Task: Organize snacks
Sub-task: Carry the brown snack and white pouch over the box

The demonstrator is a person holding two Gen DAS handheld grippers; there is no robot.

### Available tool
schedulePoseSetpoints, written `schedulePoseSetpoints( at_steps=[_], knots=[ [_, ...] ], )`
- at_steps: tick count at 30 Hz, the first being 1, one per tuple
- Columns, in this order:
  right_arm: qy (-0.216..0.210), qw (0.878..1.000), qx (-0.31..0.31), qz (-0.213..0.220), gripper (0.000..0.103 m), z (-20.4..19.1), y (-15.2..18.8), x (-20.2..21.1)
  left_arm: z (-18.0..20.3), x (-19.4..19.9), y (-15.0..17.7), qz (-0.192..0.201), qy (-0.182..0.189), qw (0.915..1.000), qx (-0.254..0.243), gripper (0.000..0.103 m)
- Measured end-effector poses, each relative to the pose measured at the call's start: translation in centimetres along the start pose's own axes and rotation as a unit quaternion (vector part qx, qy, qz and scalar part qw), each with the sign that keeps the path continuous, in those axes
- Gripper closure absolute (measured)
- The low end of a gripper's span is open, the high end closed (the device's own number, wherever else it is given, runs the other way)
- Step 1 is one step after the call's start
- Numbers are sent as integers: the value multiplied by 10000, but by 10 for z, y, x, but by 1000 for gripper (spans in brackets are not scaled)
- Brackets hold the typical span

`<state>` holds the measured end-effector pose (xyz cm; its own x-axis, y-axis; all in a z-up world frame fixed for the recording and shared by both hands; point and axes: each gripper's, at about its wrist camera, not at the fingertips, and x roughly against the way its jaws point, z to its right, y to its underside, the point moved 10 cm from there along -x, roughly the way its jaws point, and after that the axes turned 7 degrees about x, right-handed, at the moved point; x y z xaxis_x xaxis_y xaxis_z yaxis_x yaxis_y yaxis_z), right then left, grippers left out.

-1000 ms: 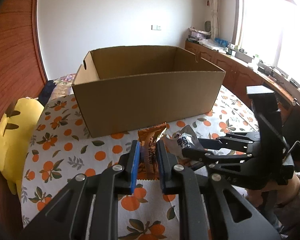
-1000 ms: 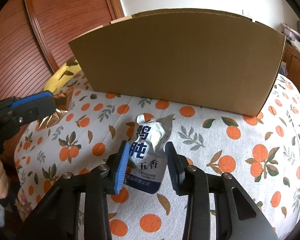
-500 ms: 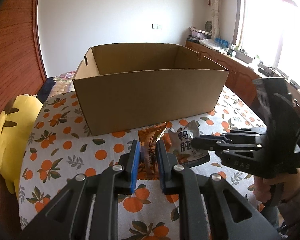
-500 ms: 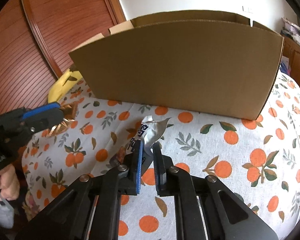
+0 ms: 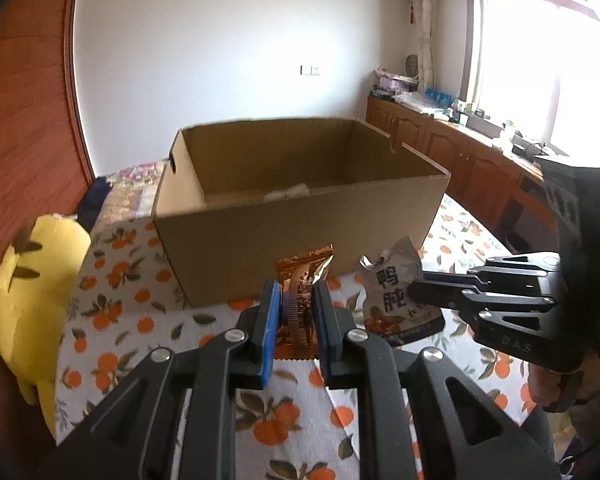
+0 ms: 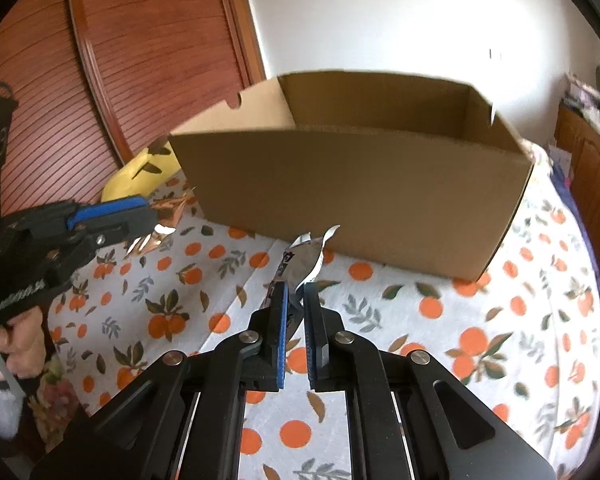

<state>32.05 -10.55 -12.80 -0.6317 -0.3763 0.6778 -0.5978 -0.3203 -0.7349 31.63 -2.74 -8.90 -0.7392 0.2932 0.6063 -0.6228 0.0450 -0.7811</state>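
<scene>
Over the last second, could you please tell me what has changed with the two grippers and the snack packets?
The right gripper closed its fingers on the silver snack packet and lifted it off the tablecloth; both grippers rose toward the cardboard box. The left gripper stayed shut on the orange snack packet; the box did not move.

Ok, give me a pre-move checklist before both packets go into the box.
1. Left gripper shut on orange packet: ok.
2. Right gripper shut on silver packet: ok.
3. Box open on top: ok.
4. Both packets above the rim: not ok, they hang below the front wall.
5. Room inside the box: cannot tell, only a pale item shows.
6. Grippers apart from each other: ok.
</scene>
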Motion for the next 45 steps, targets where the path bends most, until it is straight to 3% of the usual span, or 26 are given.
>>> schedulePoseSetpoints(
  at_steps=[14, 19, 32, 45],
  knots=[
    [359, 9967, 460, 562, 98, 27, -74, 56, 10, -13, -79, 455, 24, 9983, -365, 88],
    [492, 9949, 524, 709, 98, 43, -101, 55, 9, -33, -97, 472, 11, 9981, -387, 88],
    [592, 9952, 575, 523, 98, 76, -122, -7, -10, -95, -112, 258, -100, 9993, -270, 88],
    [396, 9974, 592, 97, 98, 84, -115, -69, -15, -138, -91, -194, -214, 9992, -270, 87]
  ],
)
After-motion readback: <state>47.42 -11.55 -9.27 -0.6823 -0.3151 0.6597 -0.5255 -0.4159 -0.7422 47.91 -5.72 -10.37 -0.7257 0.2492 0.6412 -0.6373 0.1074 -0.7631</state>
